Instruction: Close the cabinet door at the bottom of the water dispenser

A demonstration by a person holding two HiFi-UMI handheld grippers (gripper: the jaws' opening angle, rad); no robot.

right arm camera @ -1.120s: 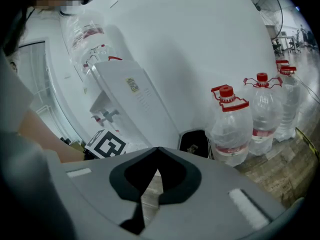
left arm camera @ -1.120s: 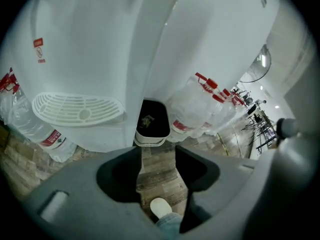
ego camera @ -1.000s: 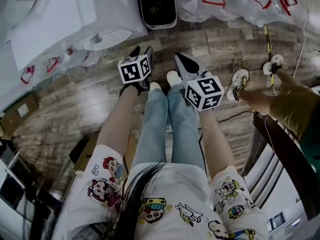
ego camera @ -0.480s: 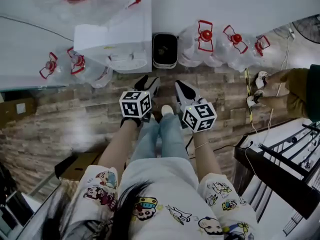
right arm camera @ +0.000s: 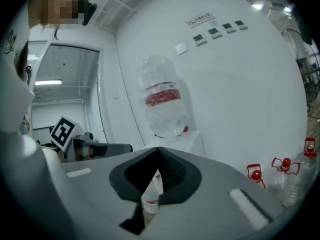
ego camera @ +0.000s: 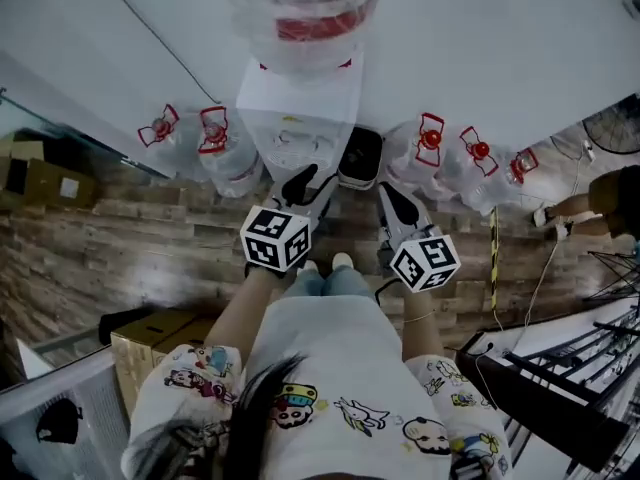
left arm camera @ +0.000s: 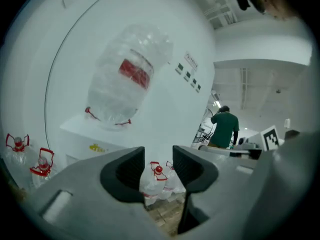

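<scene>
The white water dispenser point(ego camera: 300, 103) stands against the wall with a large clear bottle point(ego camera: 305, 8) upside down on top. I look at it from above, so its bottom cabinet door is hidden. My left gripper point(ego camera: 308, 186) is held up in front of the dispenser. In the left gripper view its jaws point(left arm camera: 157, 159) are apart, closing, with nothing between them. My right gripper point(ego camera: 395, 200) hangs just right of the dispenser. The right gripper view shows its tips point(right arm camera: 158, 151) meeting, with nothing held. Both grippers point roughly level at the dispenser point(right arm camera: 192, 144) and bottle point(left arm camera: 130, 76).
Spare water bottles with red caps crowd the floor on the left point(ego camera: 200, 138) and right point(ego camera: 450, 153) of the dispenser. A dark bin point(ego camera: 360, 158) sits beside it. A cardboard box point(ego camera: 150, 343) lies at the lower left, a metal rack point(ego camera: 560, 388) at the right. A person in green point(left arm camera: 225, 129) stands far off.
Both grippers have risen from near the floor to the height of the dispenser's upper part. The head view has swung up from the floorboards to the dispenser and its top bottle.
</scene>
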